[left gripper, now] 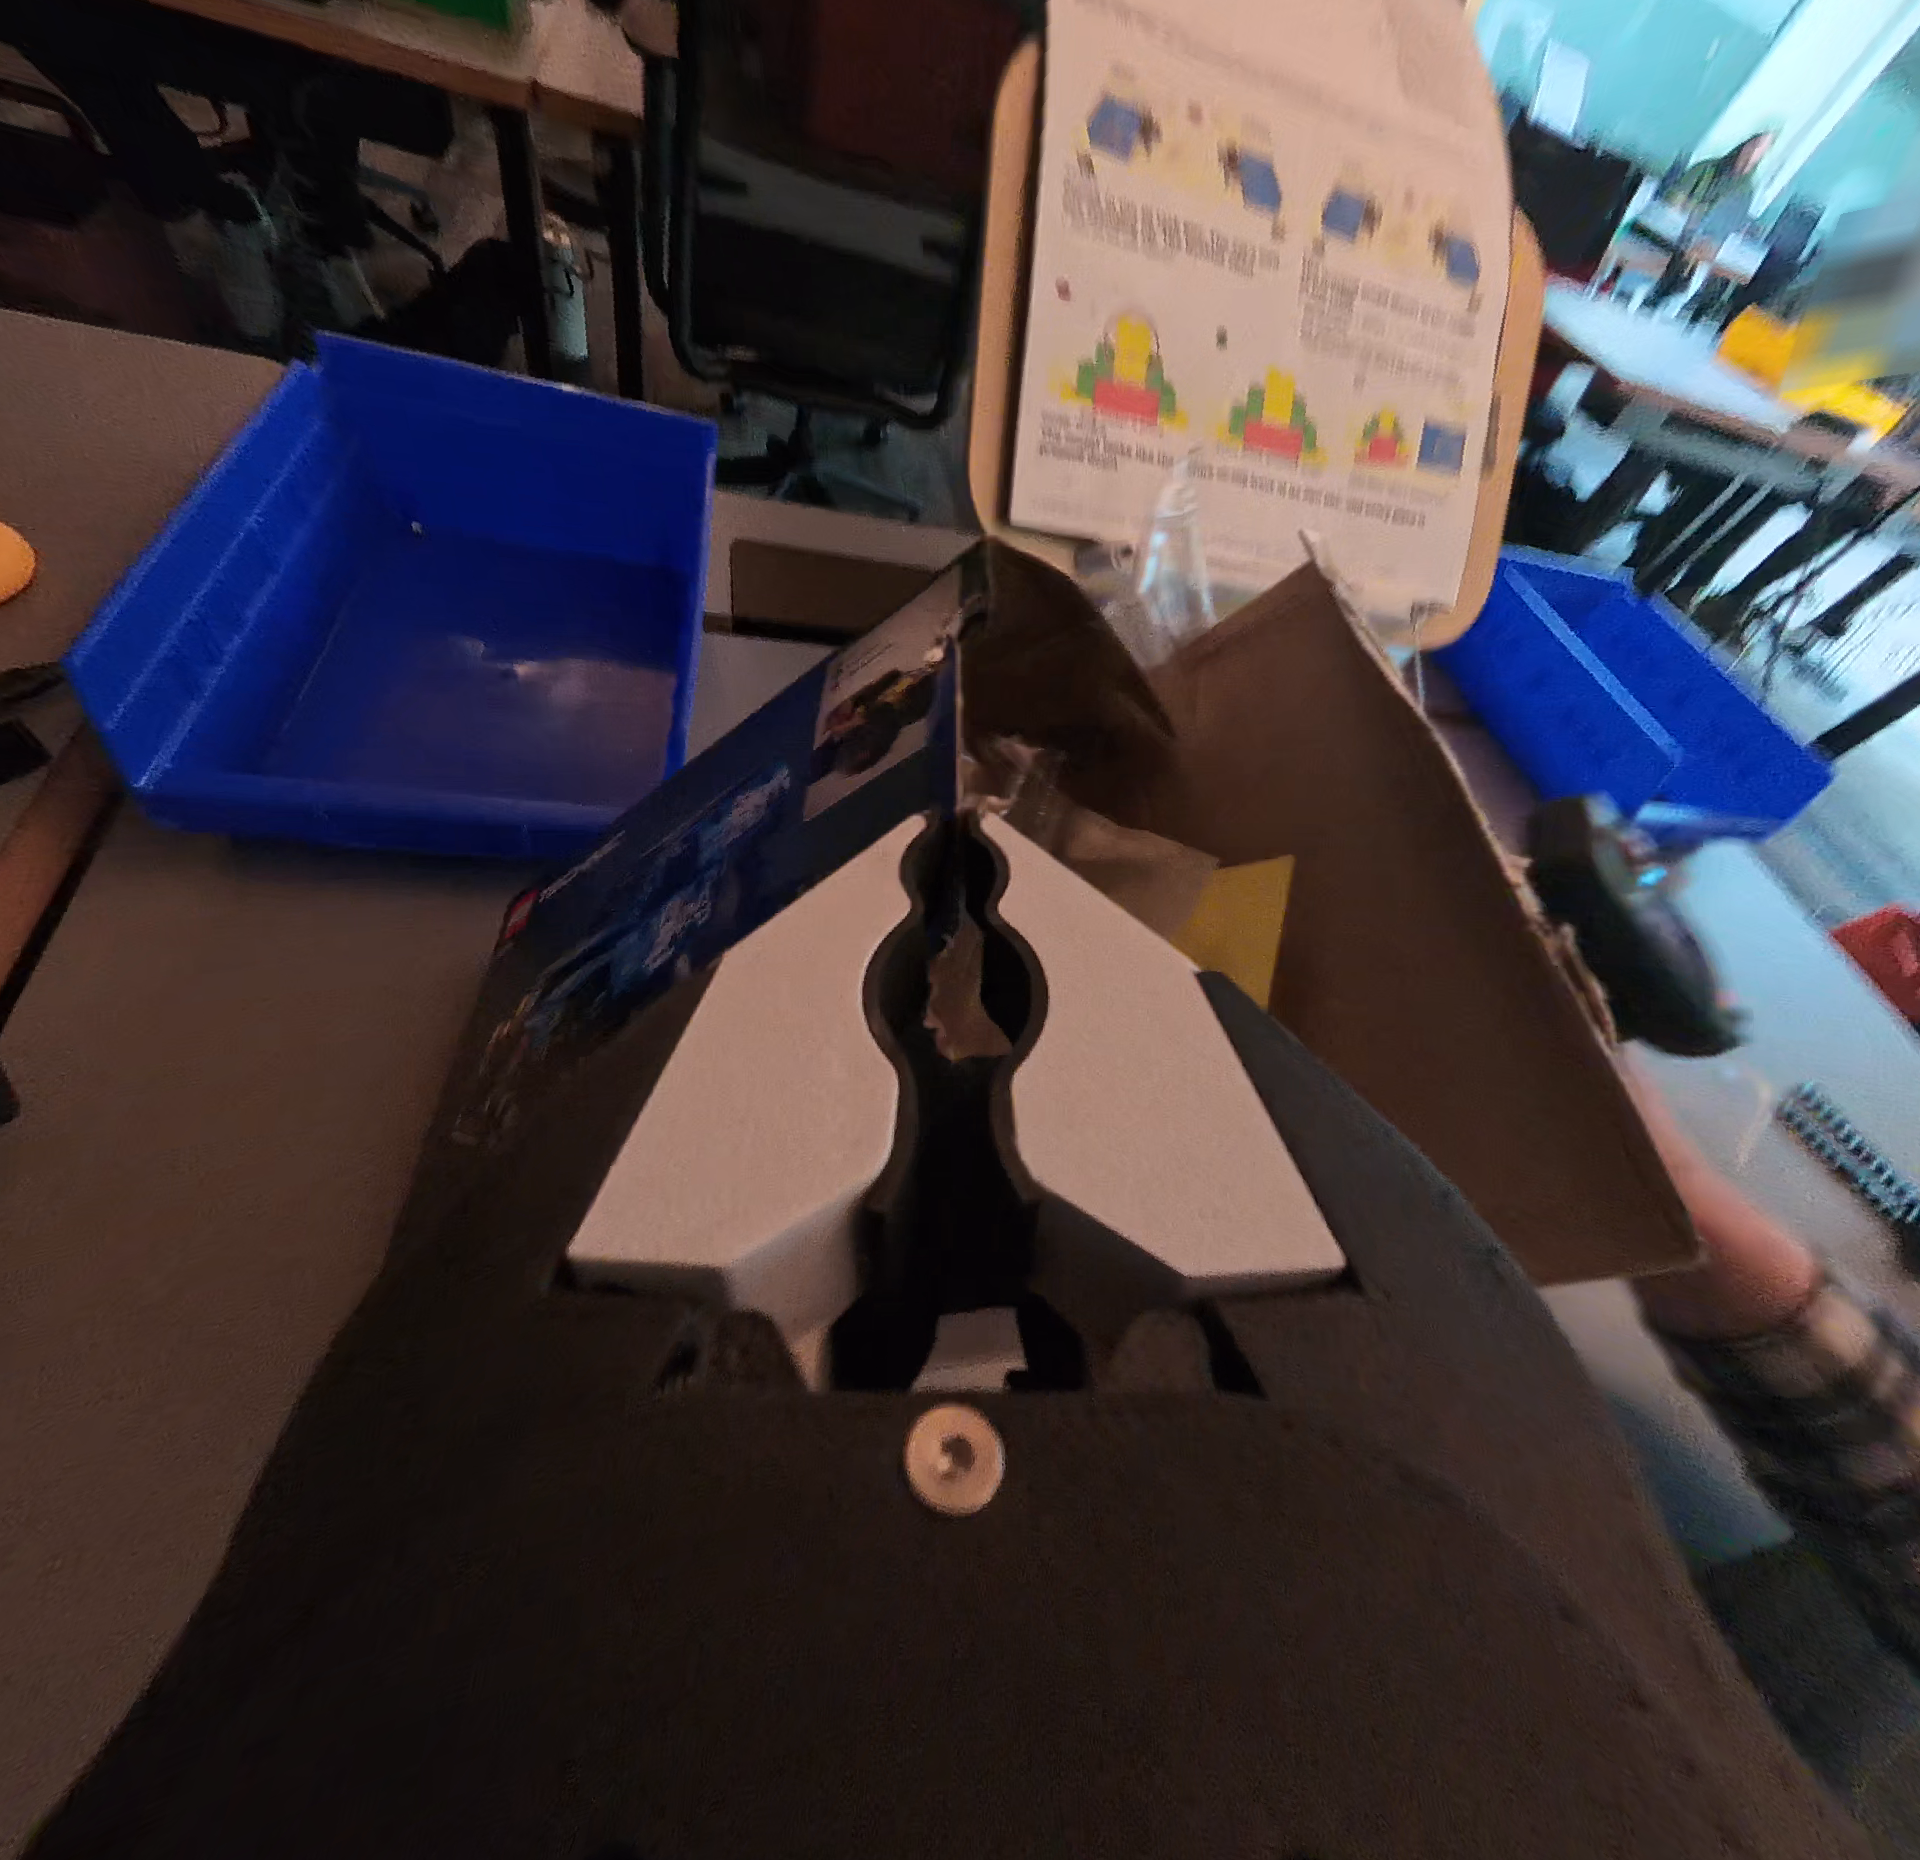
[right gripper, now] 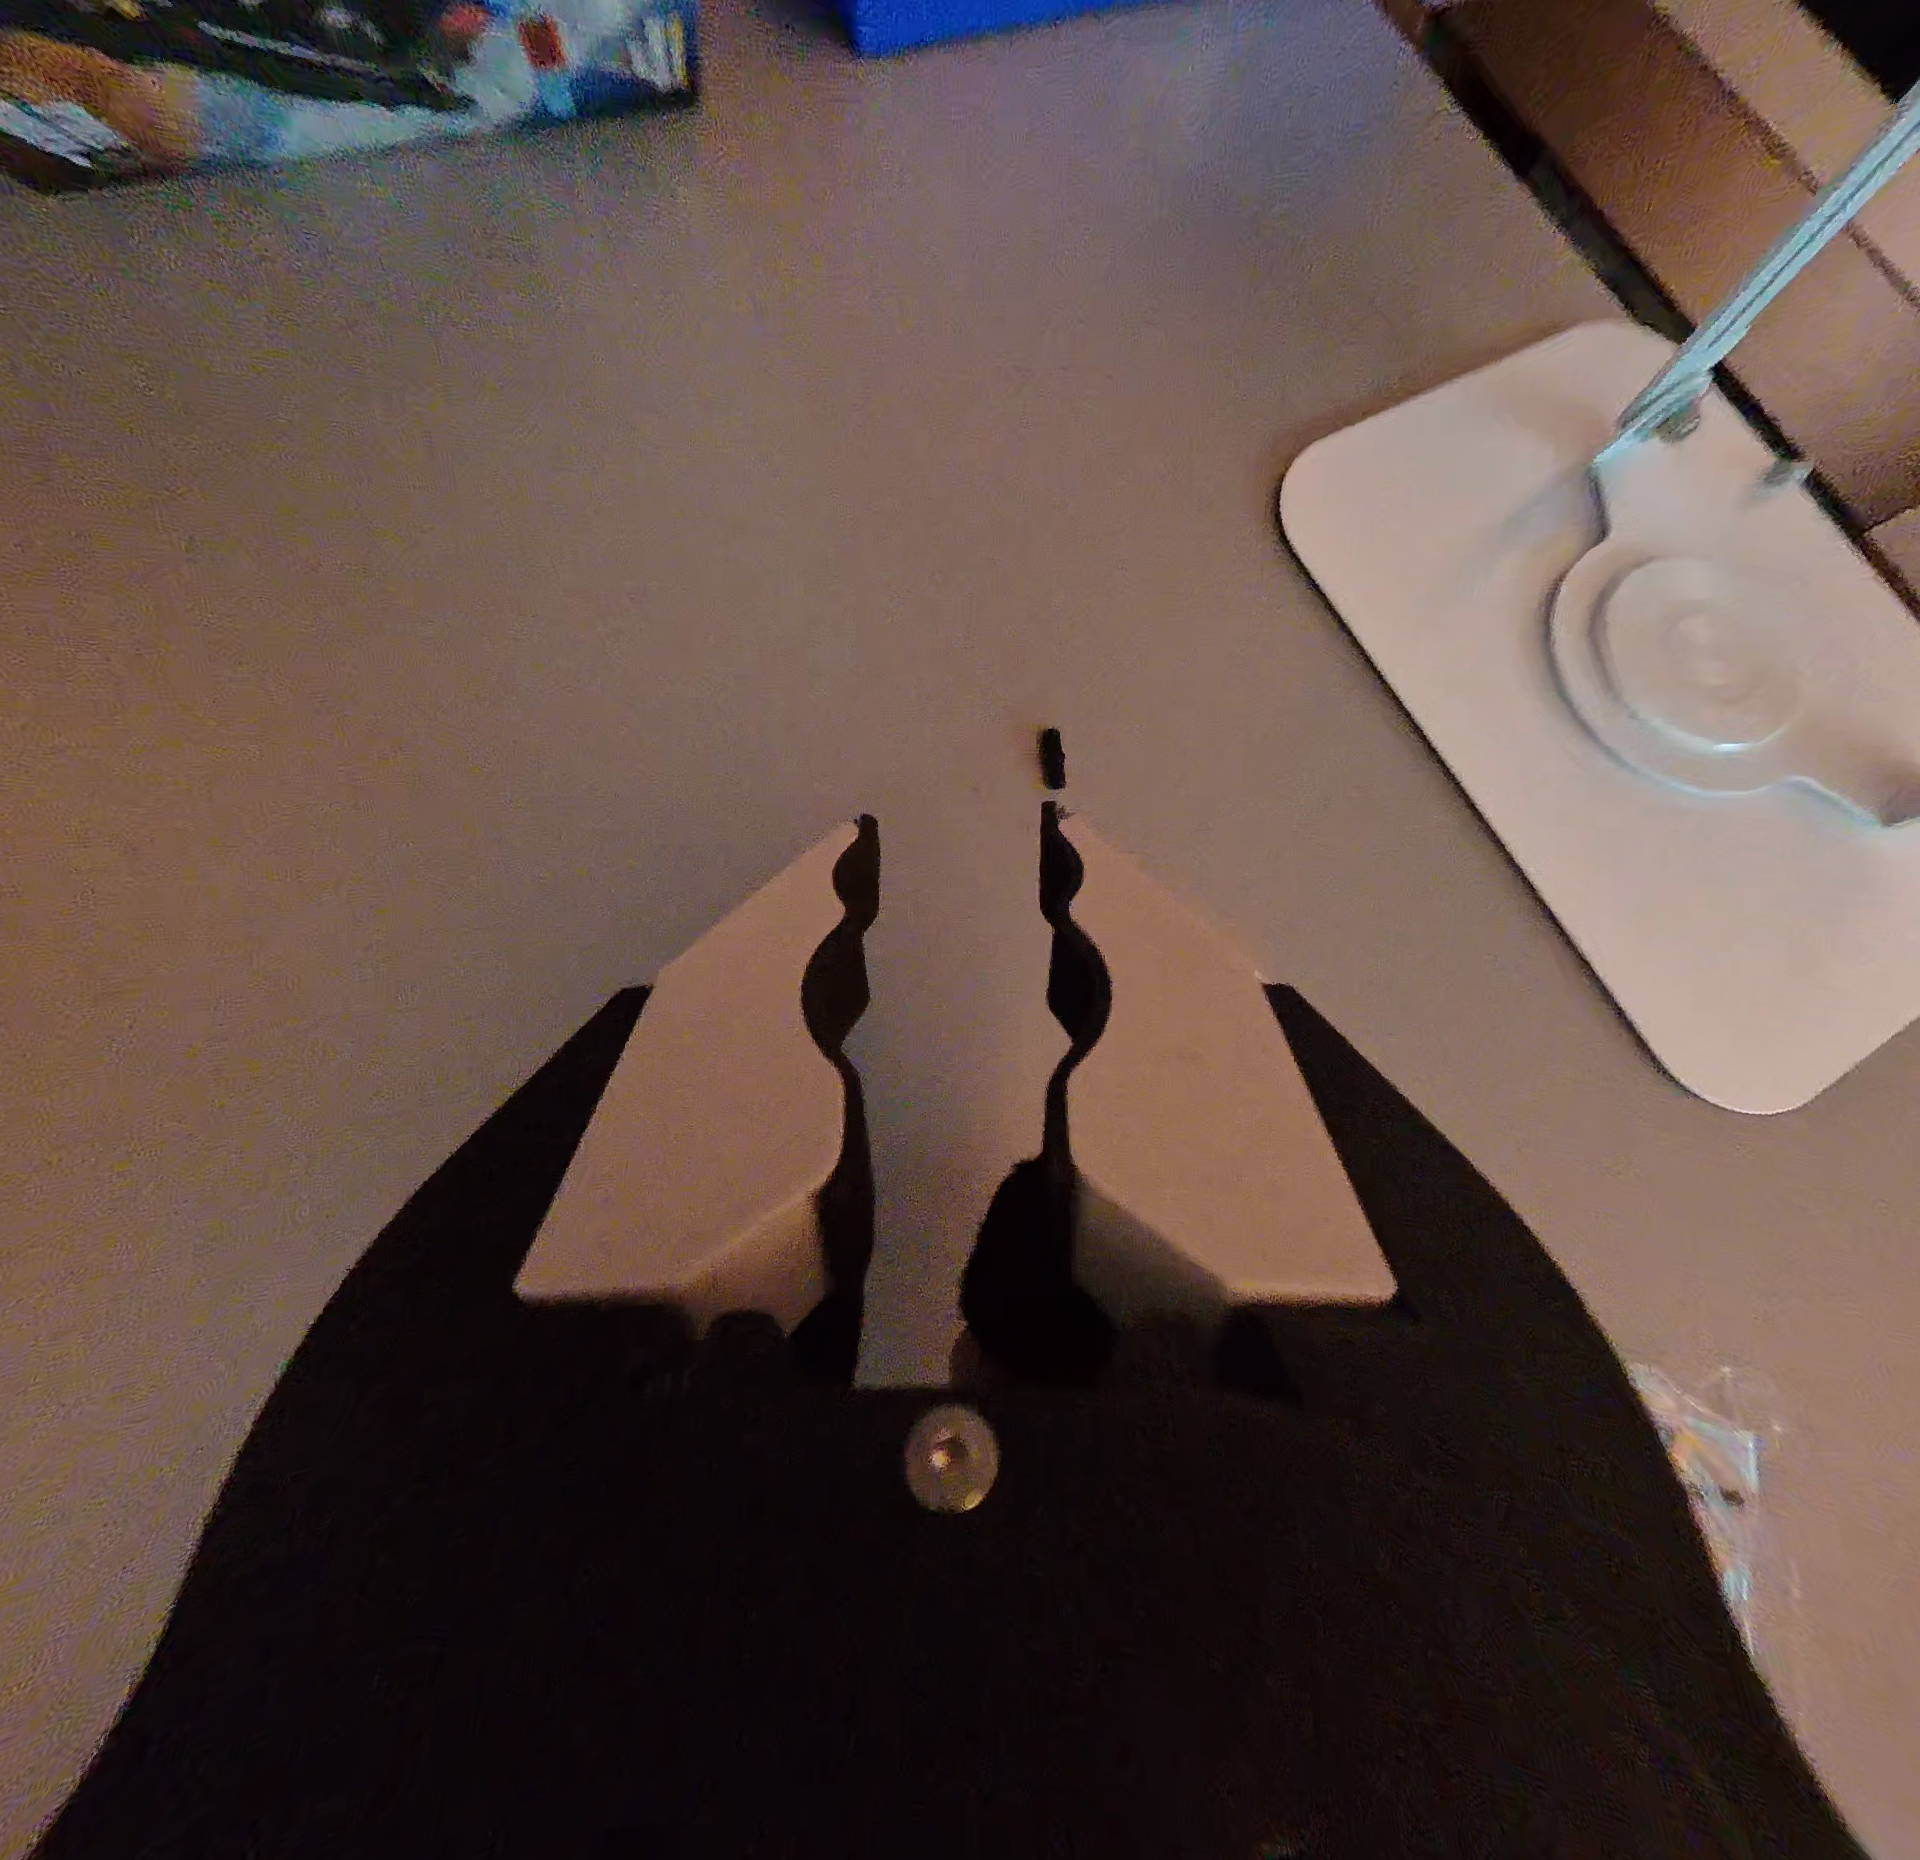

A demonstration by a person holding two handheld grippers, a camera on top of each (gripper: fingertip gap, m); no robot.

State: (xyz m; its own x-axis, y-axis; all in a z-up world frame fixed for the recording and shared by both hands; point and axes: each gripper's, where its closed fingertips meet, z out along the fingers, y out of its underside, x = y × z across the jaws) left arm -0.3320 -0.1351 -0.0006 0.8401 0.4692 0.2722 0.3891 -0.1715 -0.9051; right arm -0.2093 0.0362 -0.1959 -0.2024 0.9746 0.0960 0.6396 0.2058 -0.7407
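Item: printed toy box [left gripper: 790, 823], opened, lifted off the grey table [left gripper: 229, 1031]; my left gripper [left gripper: 951, 844] has its fingers pressed together on the torn edge of one flap, brown inner flap [left gripper: 1382, 875] hanging loose to the right; I judge it light, thin cardboard, stiff along the panels but floppy and tear-prone at the flaps, so a panel edge is the safer hold.

Just behind: instruction sheet [left gripper: 1247, 283] on a clear stand; blue bin [left gripper: 416, 615] to the left, second blue bin [left gripper: 1621, 698] to the right.

My right gripper [right gripper: 956, 823]: fingers spread, holding nothing, hovering over bare table; small black fragment [right gripper: 1051, 754] just past the right fingertip; white stand base [right gripper: 1558, 771] near on the right.
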